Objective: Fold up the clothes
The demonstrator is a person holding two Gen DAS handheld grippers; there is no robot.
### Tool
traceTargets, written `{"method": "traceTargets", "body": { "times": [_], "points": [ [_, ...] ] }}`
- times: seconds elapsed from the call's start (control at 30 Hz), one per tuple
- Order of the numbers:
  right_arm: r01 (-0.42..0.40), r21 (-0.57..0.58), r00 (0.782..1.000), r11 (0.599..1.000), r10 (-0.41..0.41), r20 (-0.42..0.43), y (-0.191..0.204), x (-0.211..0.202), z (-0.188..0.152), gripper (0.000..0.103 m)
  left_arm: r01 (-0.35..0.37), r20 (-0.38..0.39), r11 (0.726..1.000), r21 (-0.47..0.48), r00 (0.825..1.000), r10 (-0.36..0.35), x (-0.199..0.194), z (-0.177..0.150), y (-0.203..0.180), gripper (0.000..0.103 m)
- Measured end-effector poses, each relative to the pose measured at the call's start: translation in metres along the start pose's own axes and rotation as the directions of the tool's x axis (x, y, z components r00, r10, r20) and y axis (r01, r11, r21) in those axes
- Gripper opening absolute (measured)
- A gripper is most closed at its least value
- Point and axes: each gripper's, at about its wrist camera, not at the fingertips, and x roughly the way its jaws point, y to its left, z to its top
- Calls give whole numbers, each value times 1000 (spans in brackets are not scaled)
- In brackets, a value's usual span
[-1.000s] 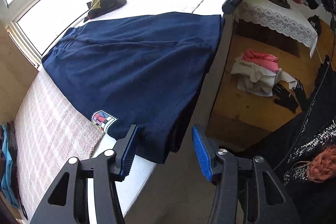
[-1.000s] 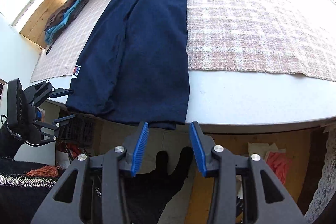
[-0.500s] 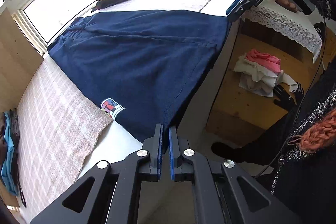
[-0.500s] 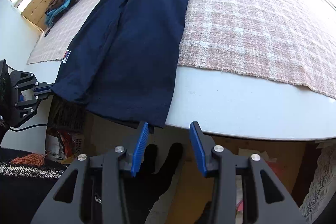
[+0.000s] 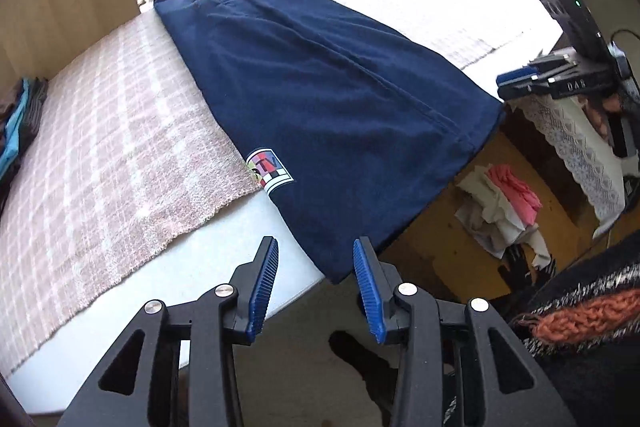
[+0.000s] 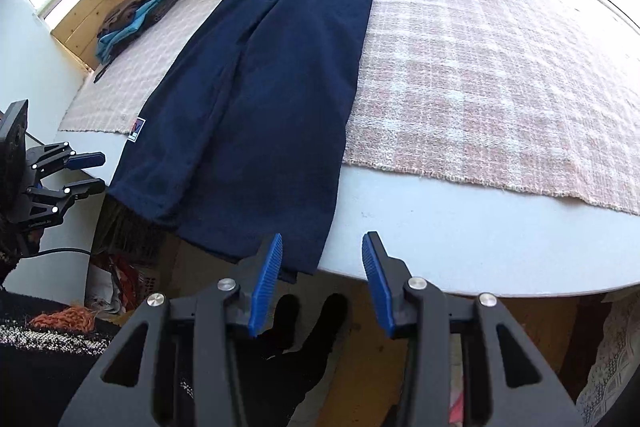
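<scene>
The left claw [image 5: 315,281], pressed together half a second ago at the near corner of the navy garment [image 5: 332,99], is now spread again, with that corner just ahead of its tips at lower centre. The garment is left flat along the table [image 5: 192,267], its hem hanging slightly over the edge. At lower centre of the right view, the right claw [image 6: 322,277] is held spread beside the other corner. The hem seems straightened; a fold is judged next.
</scene>
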Motion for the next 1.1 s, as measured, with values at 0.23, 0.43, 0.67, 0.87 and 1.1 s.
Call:
{"method": "traceTargets", "body": {
  "times": [0.23, 0.43, 0.67, 0.87, 1.1],
  "points": [
    [-11, 20, 1000, 1000, 11, -11, 3, 13, 6, 41, 80, -36, 974, -211, 995, -89, 19, 15, 2, 38],
    [21, -42, 999, 999, -22, -31, 9, 21, 5, 42, 27, -89, 968, -250, 995, -50, 32, 13, 1, 39],
    [-5, -100, 999, 995, 1, -42, 14, 24, 8, 42, -72, -105, 962, -265, 993, 45, 36, 13, -5, 43],
    [-62, -105, 997, 993, 55, -62, 9, 28, 11, 12, -46, -125, 979, -200, 992, 21, 42, 18, -20, 11],
    [-323, 127, 939, 938, 335, -84, -34, 35, 17, 6, 138, -81, 934, -330, 981, -174, 41, 19, 1, 4]
  ]
}}
